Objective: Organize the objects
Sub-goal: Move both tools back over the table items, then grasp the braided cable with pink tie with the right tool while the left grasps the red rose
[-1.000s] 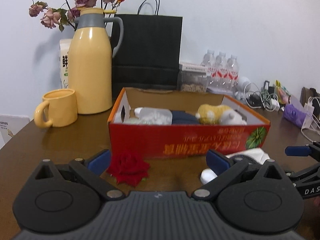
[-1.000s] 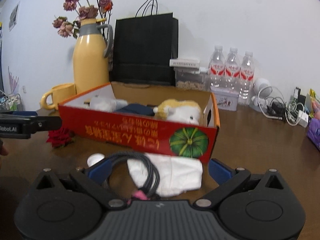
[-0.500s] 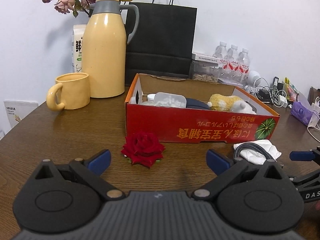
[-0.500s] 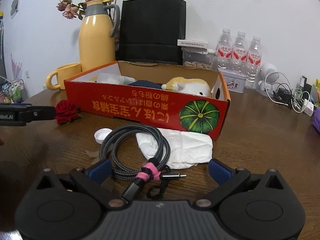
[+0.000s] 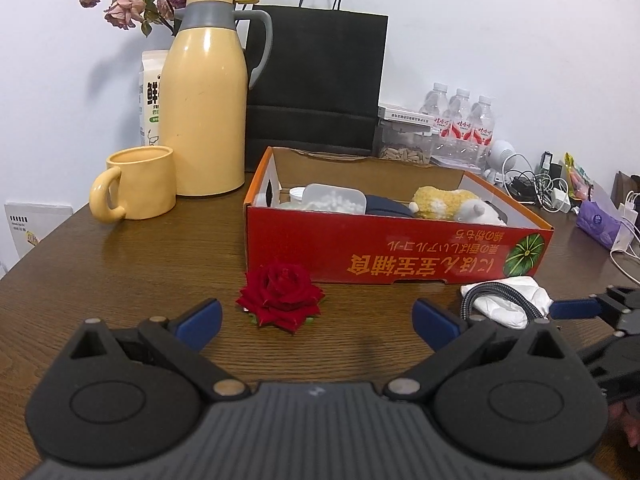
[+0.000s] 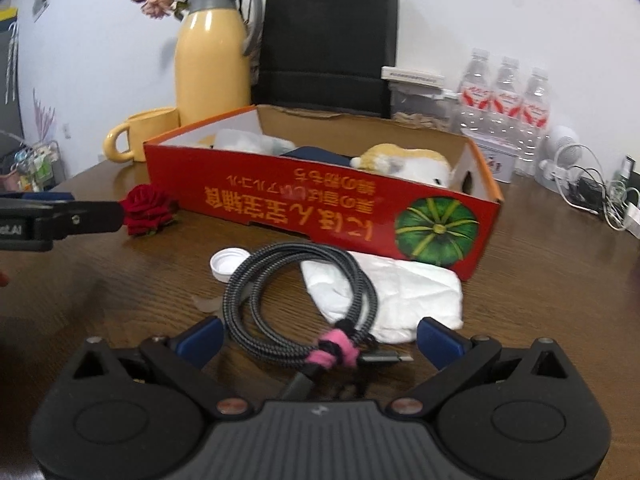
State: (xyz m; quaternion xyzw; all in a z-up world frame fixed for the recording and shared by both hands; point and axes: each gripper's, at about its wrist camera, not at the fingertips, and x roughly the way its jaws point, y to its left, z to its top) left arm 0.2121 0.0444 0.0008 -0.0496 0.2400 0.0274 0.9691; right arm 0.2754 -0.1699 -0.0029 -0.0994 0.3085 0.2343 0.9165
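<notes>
Both claws have backed off, jaws spread: the red rose [image 5: 280,298] now lies ahead of the left gripper [image 5: 316,316]; the braided cable [image 6: 300,304] between the right gripper [image 6: 318,334] fingers.

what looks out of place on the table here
Several loose things lie on the table in front of the red box rather than in it: a red rose head with no stem, a coiled braided cable lying partly across a crumpled white tissue, and a stray white bottle cap.
</notes>
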